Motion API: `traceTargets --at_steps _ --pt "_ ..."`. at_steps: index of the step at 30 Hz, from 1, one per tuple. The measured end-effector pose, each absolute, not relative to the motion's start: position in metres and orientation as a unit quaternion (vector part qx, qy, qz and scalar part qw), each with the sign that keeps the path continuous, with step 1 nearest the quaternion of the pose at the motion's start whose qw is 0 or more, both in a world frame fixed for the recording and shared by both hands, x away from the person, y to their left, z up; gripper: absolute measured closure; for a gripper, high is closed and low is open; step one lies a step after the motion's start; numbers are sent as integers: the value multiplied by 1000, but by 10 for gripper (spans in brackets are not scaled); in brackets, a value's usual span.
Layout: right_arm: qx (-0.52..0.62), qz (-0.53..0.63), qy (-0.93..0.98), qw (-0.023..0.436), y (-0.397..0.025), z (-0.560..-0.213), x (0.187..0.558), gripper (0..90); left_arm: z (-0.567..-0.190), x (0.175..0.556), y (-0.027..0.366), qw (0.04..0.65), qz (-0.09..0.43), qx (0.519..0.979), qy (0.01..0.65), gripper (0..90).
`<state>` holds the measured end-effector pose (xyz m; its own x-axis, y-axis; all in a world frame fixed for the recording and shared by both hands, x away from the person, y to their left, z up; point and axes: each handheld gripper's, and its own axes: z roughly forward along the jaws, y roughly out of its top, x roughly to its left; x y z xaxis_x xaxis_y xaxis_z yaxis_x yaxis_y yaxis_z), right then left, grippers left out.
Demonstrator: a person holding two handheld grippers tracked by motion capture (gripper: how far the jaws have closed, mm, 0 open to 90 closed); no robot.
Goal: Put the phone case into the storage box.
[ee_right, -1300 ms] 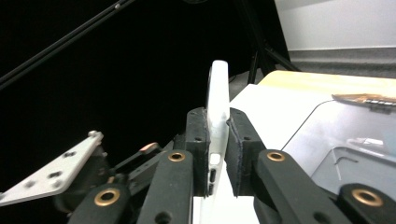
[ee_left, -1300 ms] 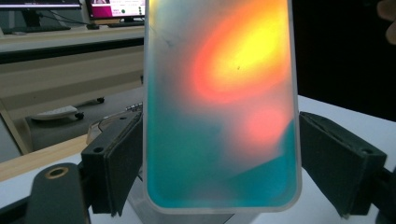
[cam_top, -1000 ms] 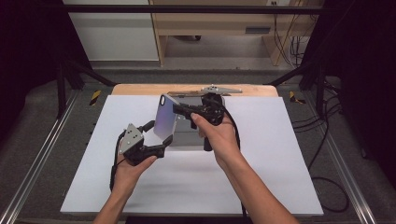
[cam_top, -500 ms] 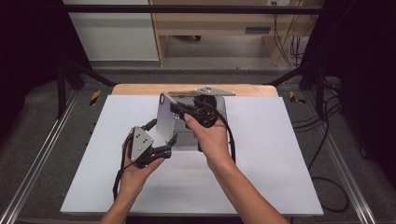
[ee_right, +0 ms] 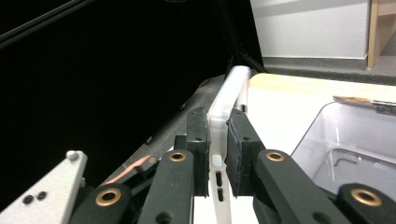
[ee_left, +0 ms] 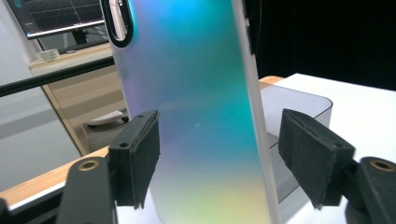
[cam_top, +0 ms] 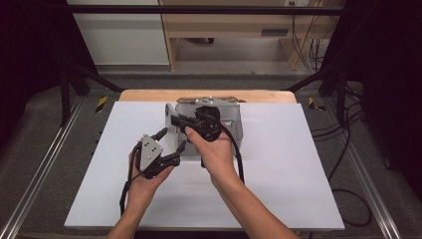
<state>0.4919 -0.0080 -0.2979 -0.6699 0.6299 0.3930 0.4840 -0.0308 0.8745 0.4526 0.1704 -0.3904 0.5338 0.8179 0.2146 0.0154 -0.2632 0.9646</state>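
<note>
Pinching the phone edge-on, the right gripper has both pads tight against its thin sides, and the white rim rises straight up between the jaws. From the high view that gripper sits over the near-left corner of the clear bin, phone upright just ahead of its tips.

Now the left gripper: jaws spread wide, nothing in them. Along its own jaws, the phone's iridescent back stands square between the two pads, the left pad close to the surface, perhaps brushing it, though the angle is too flat to be sure. The right pad stands well apart from the white edge. Beyond that edge lies the bin's corner.

This looks like a handover or a two-handed steadying, and the risks are plain. The right gripper holds only a narrow strip of a slick case; if the left jaws close unevenly, the near pad pushes first and could twist the phone out of that pinch. Letting go on the right before the left pads are both seated would drop it against the bin wall or onto the white table. A glossy back also invites sliding under a light squeeze.
</note>
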Motion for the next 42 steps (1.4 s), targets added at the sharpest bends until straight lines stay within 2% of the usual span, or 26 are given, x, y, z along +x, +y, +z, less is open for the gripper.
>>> traceTargets --at_steps 8,20,29,39,41,42 --pt "404 595 692 60 0 -299 491 809 -392 452 173 521 383 698 307 433" --pt "414 596 684 73 5 -300 488 806 -392 449 175 514 396 695 309 538" --pt "421 593 682 74 5 -300 490 769 -394 446 176 512 410 691 304 676" --pt "429 586 684 75 1 -302 494 722 -395 446 183 513 406 687 317 788" --pt "429 584 685 71 2 -303 494 739 -395 447 185 514 399 688 322 805" --pt "424 585 688 66 3 -304 494 797 -396 450 188 522 389 685 326 808"
